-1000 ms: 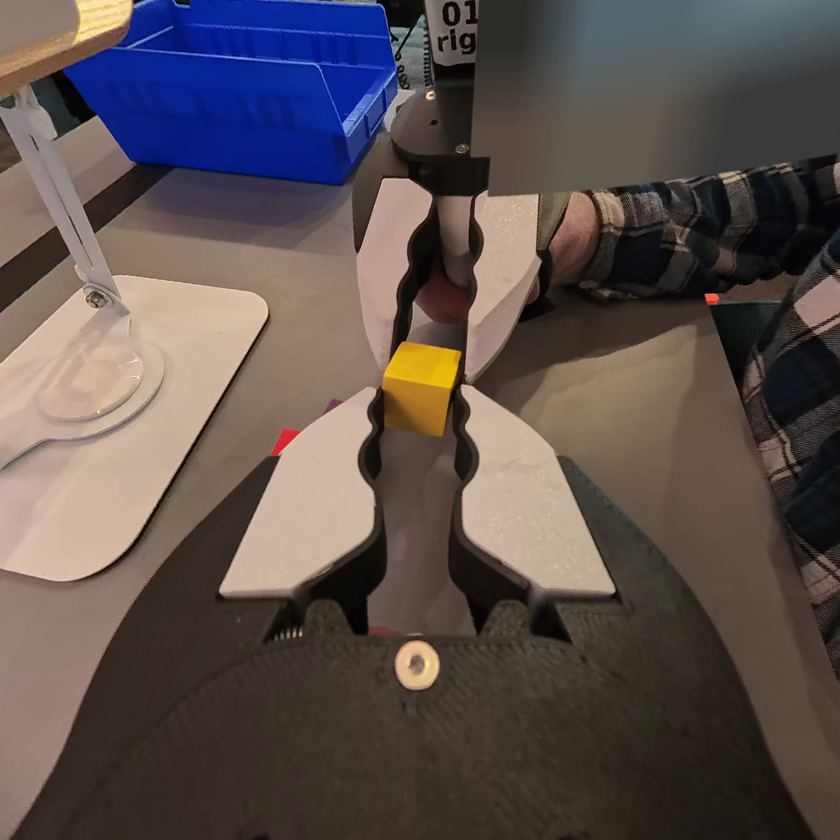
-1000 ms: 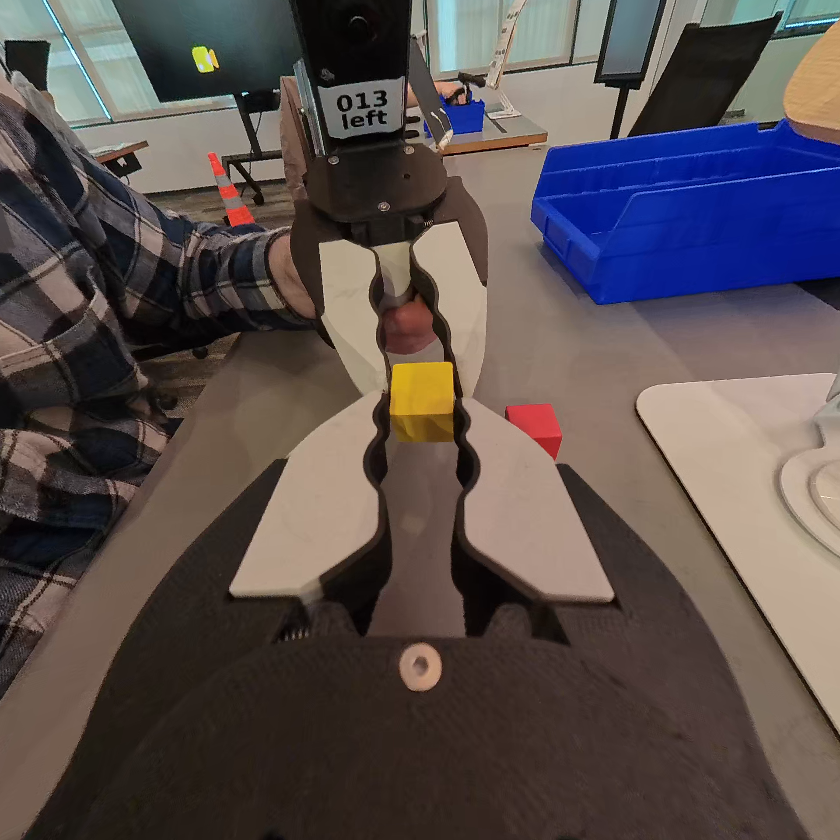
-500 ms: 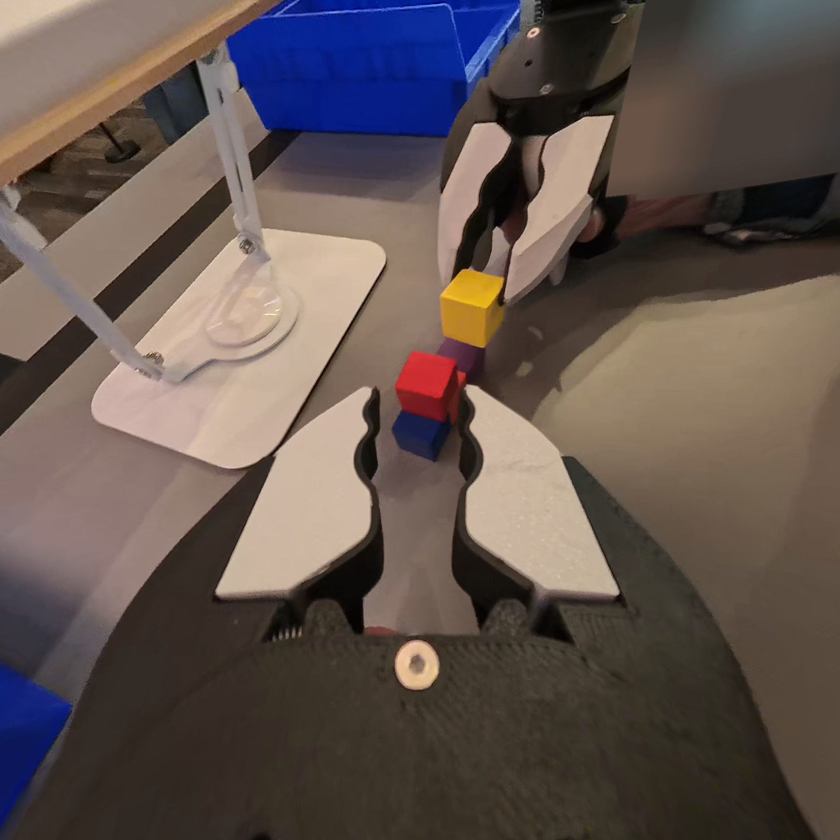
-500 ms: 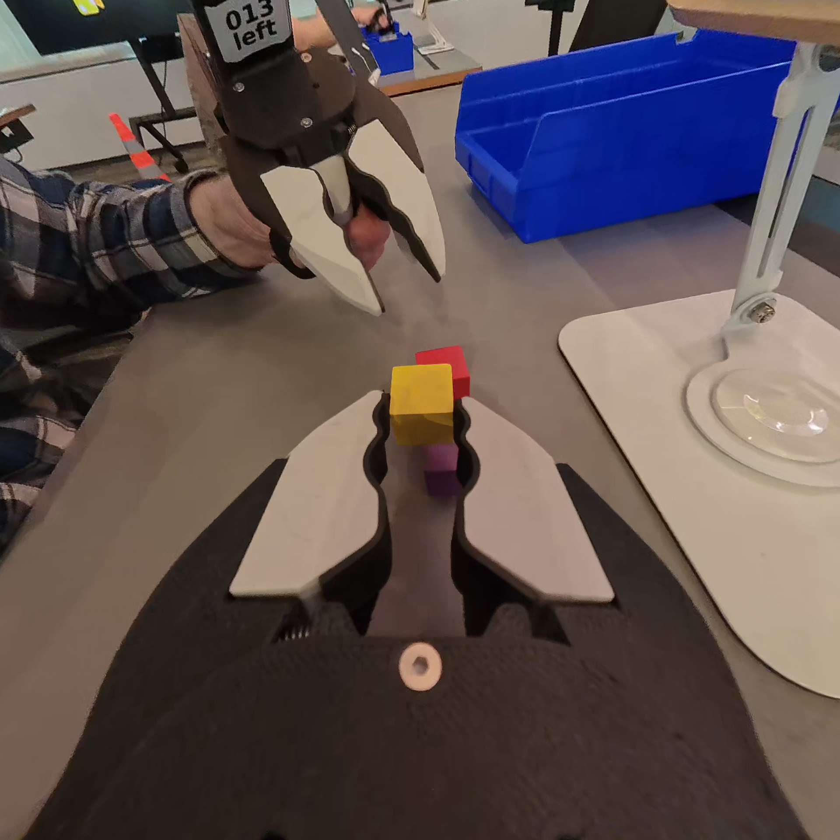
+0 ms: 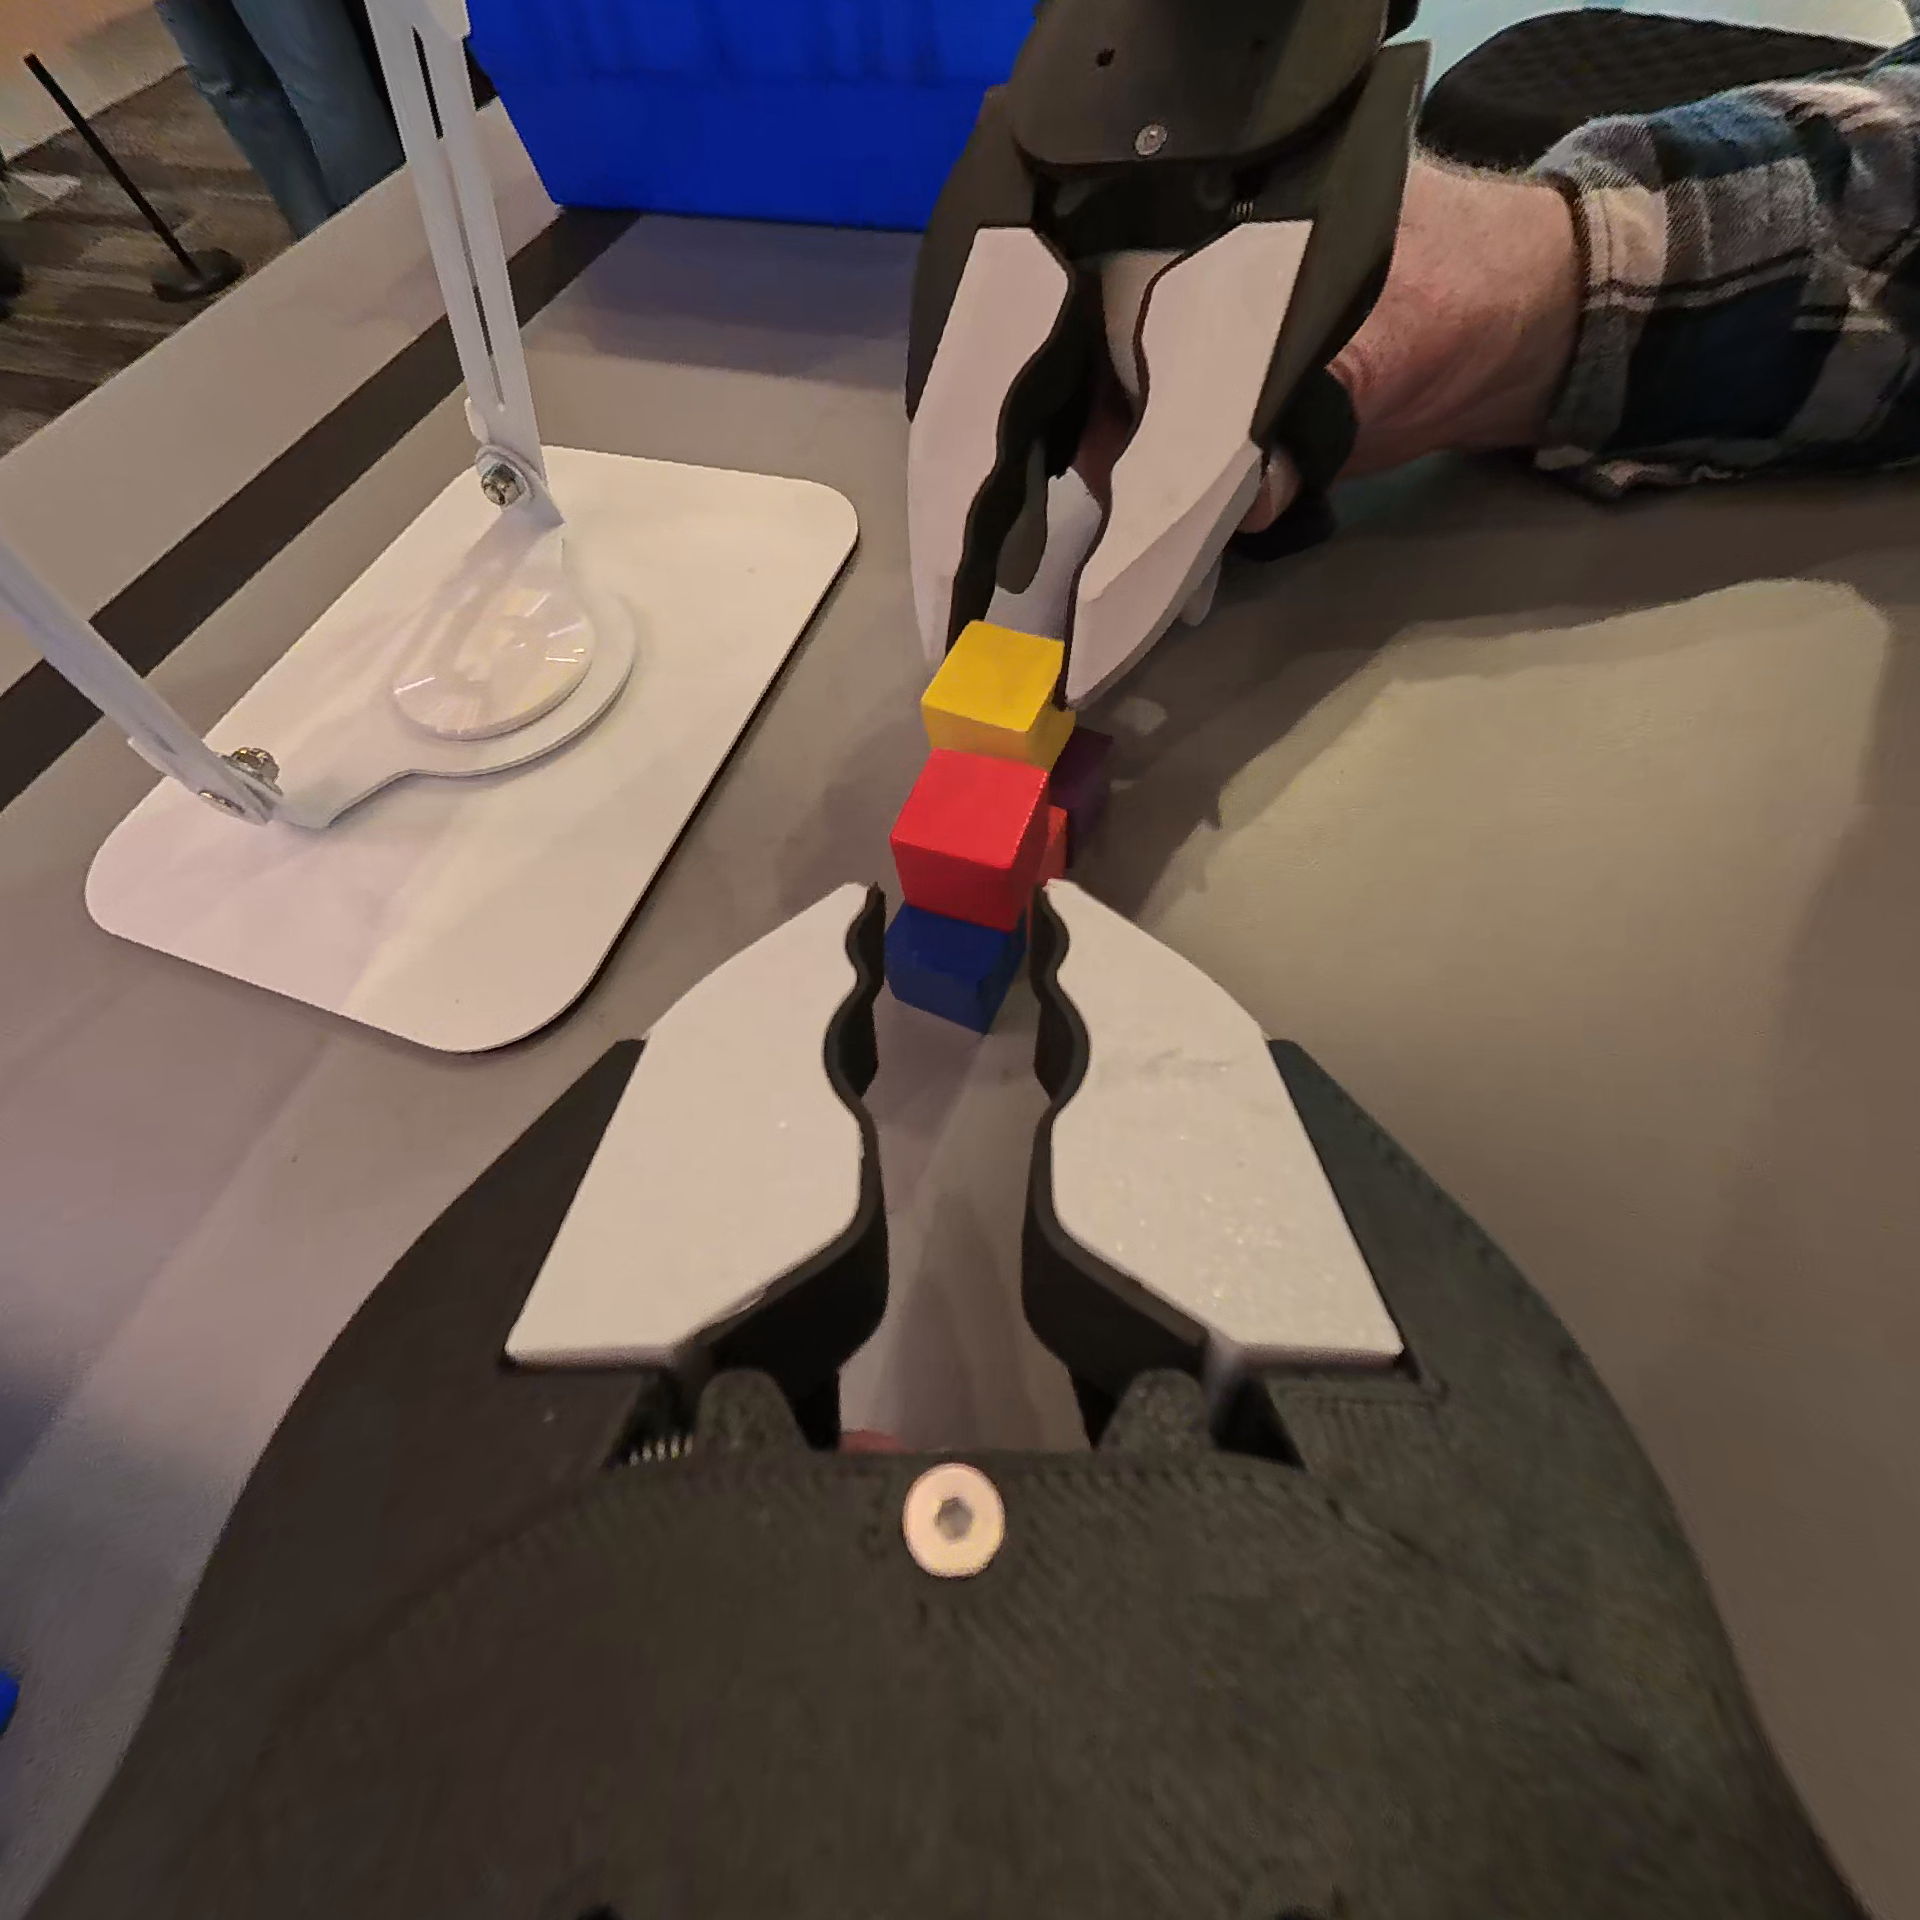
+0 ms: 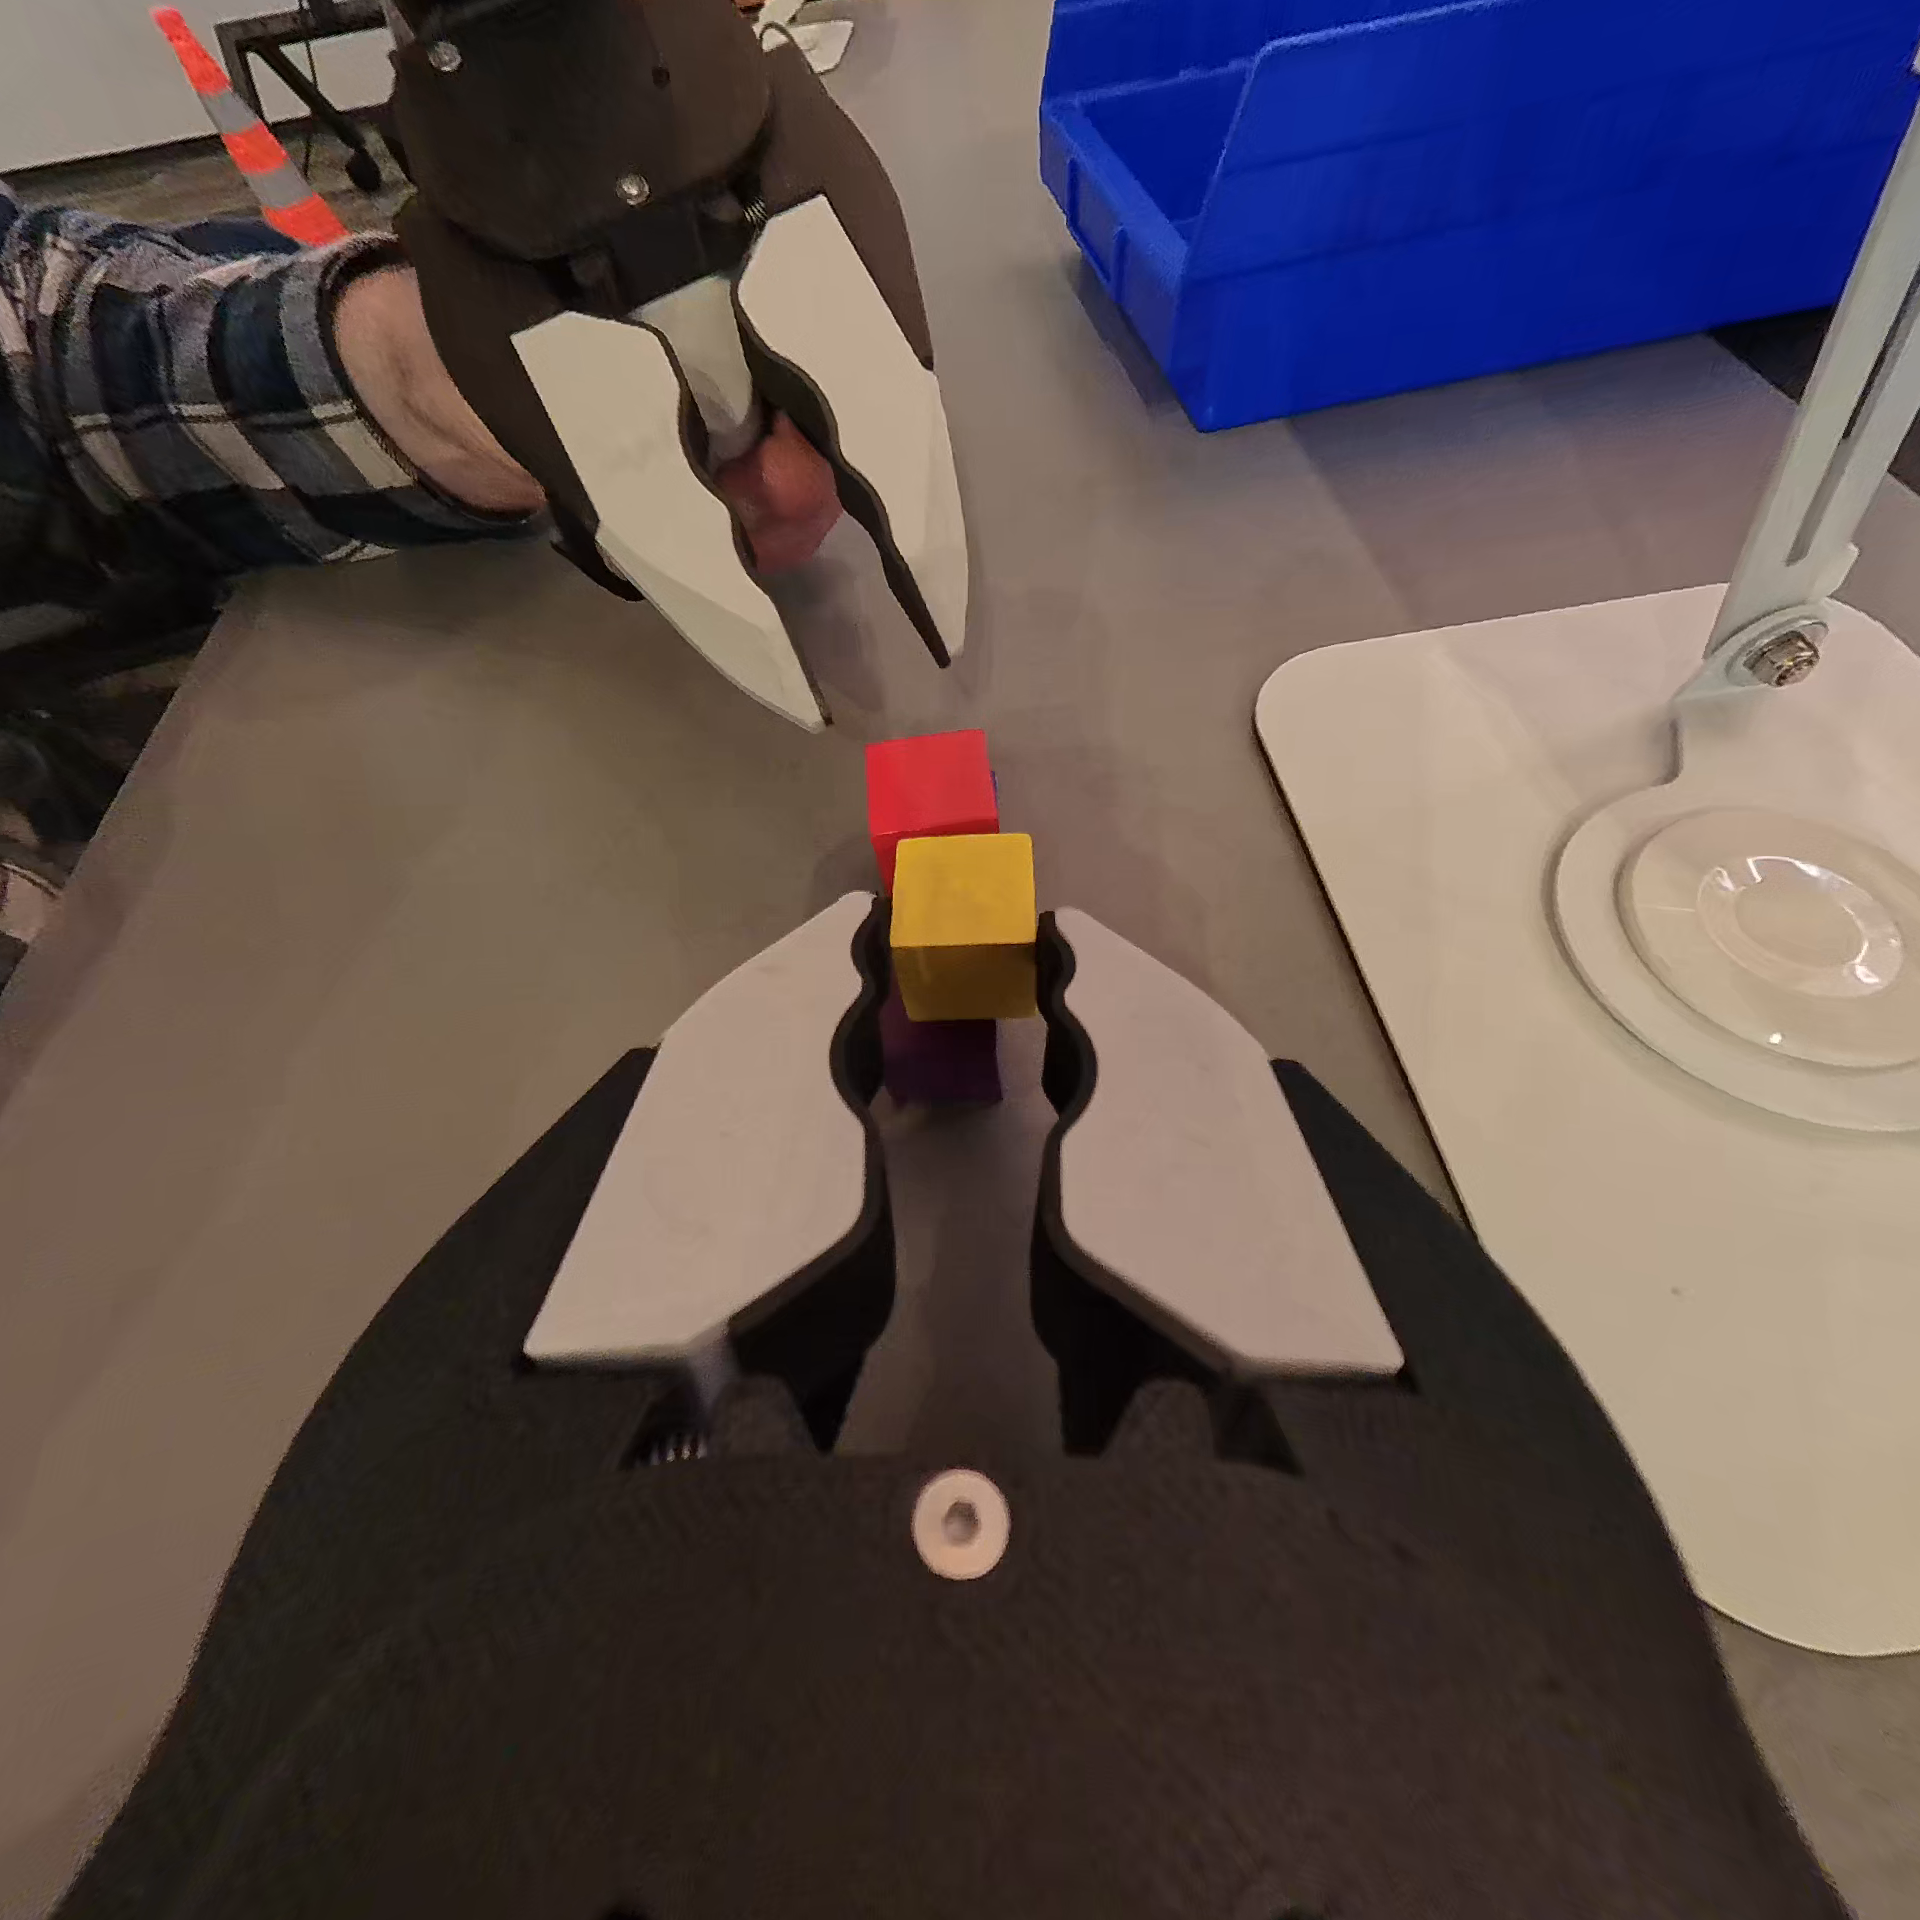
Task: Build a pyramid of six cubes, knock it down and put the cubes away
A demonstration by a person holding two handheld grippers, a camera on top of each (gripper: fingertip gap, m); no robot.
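My right gripper (image 6: 961, 914) is shut on a yellow cube (image 6: 964, 925); both pads press its sides. It holds the cube right over a purple cube (image 6: 940, 1065), beside a red cube (image 6: 925, 790). In the left wrist view the right gripper (image 5: 1013, 670) grips the yellow cube (image 5: 997, 691) from above, behind the red cube (image 5: 966, 831), which sits on a blue cube (image 5: 940, 971). The purple cube (image 5: 1086, 779) lies at the far end of the row. My left gripper (image 5: 956, 899) is open and empty; in the right wrist view it (image 6: 878, 691) hovers above the table behind the red cube.
A blue bin (image 6: 1455, 208) stands at the back of the grey table. A white stand base (image 5: 468, 748) with slanted arms lies beside the cubes, also in the right wrist view (image 6: 1558, 1039). Hands in plaid sleeves (image 5: 1714, 260) hold the grippers. Left tips to right tips: about 6 cm.
A second ago both grippers met at the yellow cube in the air. The left gripper has let go and drawn back. The right gripper has carried the cube down to the row of cubes.
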